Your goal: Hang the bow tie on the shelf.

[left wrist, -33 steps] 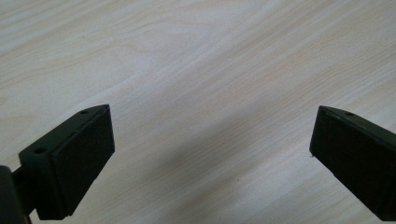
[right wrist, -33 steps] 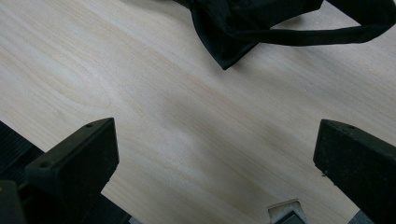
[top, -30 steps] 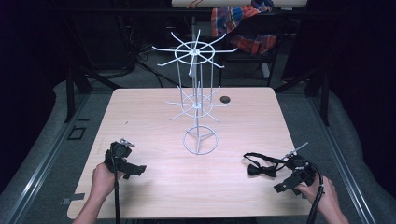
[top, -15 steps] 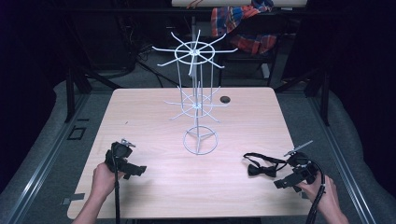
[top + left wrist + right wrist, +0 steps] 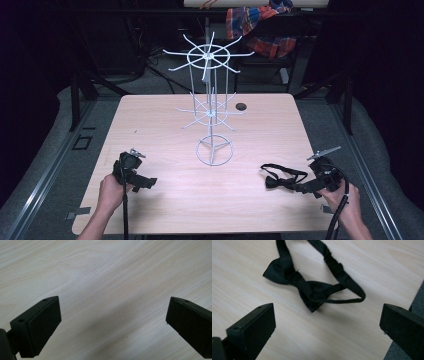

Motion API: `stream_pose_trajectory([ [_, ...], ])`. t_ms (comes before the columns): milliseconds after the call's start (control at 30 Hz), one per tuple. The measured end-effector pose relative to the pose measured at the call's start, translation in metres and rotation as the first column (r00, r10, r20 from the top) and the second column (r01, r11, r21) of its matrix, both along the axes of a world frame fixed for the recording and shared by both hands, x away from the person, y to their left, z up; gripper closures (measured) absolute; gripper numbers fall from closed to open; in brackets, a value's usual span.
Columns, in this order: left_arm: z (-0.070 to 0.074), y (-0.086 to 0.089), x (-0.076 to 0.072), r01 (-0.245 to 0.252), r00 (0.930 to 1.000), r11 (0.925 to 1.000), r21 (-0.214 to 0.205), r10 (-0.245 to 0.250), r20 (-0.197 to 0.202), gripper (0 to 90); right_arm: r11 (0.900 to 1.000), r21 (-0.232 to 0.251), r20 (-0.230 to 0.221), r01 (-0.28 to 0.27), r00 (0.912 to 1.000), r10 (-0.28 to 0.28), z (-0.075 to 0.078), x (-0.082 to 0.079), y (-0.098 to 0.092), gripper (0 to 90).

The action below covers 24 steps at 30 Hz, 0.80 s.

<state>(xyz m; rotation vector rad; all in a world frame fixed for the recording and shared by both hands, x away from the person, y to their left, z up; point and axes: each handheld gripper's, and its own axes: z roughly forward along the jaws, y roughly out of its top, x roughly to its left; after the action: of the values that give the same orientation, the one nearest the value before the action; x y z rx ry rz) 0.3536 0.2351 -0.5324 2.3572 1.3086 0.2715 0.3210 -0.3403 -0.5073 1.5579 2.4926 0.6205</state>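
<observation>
Count on the counter (image 5: 150, 130): one black bow tie (image 5: 281, 178), one white wire display rack (image 5: 212, 112), one small dark round item (image 5: 241, 106), two tools. The rack stands upright near the counter's middle on a ring base, with two tiers of radiating wire arms; nothing hangs on any arm. The small dark item lies beyond the rack, toward the far edge; what it is cannot be told. The bow tie lies flat near the right front of the counter, its strap looped out behind the bow, just ahead of the right tool (image 5: 306, 188). In the right gripper view the bow tie (image 5: 312, 288) sits ahead of the wide-apart jaws, not between them, untouched; right tool (image 5: 327, 327) holds nothing. Left tool (image 5: 141, 180) hangs over the left front of the counter; left gripper view shows its jaws spread wide over bare wood, left tool (image 5: 112, 325) empty.
</observation>
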Motion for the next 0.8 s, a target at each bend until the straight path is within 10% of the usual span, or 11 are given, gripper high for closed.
stream_pose_trajectory([
  [167, 0.001, 0.000, 0.000, 0.007, 1.0000, 1.0000, 0.001, -0.007, 0.004, 0.0, 0.9988, -0.031, 0.016, 0.038, 0.9992, -0.038, -0.001, 0.007, -0.003, 17.1],
  [800, 0.000, -0.001, -0.001, 0.011, 0.9999, 0.9999, -0.006, -0.011, 0.001, 0.0, 0.9902, -0.139, 0.096, -0.007, 0.9952, 0.021, -0.009, 0.030, 0.003, 27.0],
])
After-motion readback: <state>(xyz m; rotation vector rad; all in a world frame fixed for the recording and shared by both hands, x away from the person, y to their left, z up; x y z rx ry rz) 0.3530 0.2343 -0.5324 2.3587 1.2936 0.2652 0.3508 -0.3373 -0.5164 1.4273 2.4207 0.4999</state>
